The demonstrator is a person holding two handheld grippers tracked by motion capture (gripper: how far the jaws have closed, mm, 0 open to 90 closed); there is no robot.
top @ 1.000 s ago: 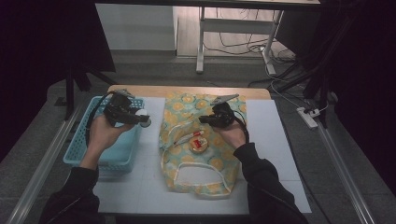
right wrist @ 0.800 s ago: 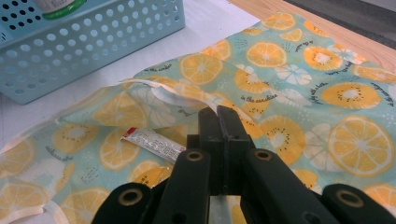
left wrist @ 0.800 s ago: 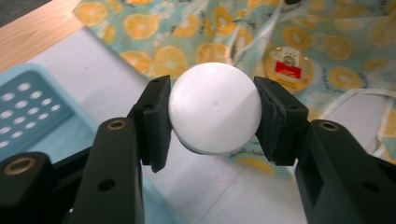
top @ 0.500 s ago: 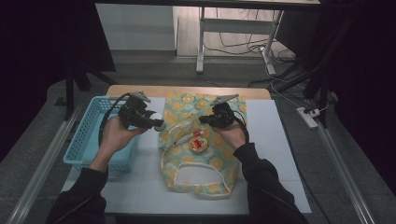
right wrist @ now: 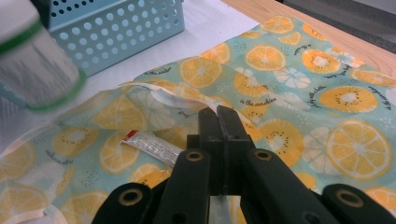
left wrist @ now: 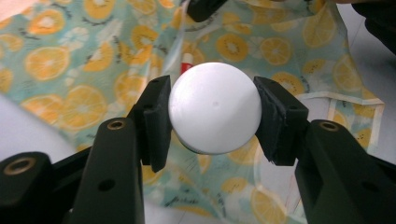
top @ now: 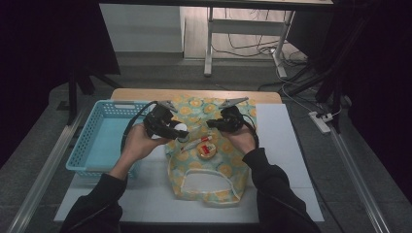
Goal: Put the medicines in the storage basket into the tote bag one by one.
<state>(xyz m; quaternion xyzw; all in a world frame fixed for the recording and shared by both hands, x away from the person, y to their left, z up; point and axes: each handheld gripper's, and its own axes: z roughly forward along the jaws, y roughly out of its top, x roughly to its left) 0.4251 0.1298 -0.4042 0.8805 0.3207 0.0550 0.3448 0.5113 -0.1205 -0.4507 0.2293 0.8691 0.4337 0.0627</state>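
Observation:
A white round container (left wrist: 214, 106) sits between the jaws of my left gripper (top: 177, 132), and both pads press on its sides. It hangs over the left edge of a cloth bag (top: 210, 167) printed with oranges and kiwis, which lies on the table. My right gripper (right wrist: 223, 115) is shut on the bag's raised rim, holding the mouth up. Inside the mouth lie a red-and-white tube (right wrist: 150, 143) and a small round yellow and red thing (top: 206, 151). In the right gripper view the container (right wrist: 33, 65) shows blurred at the upper left, with a green band.
A light blue perforated basket (top: 99, 141) stands left of the bag, near my left forearm. The bag lies on a white board (top: 284, 145) over a wooden tabletop. Metal rails run along both sides of the table.
My left gripper has carried the white container to the right, from above the basket to the bag's left edge. The right gripper has held still.

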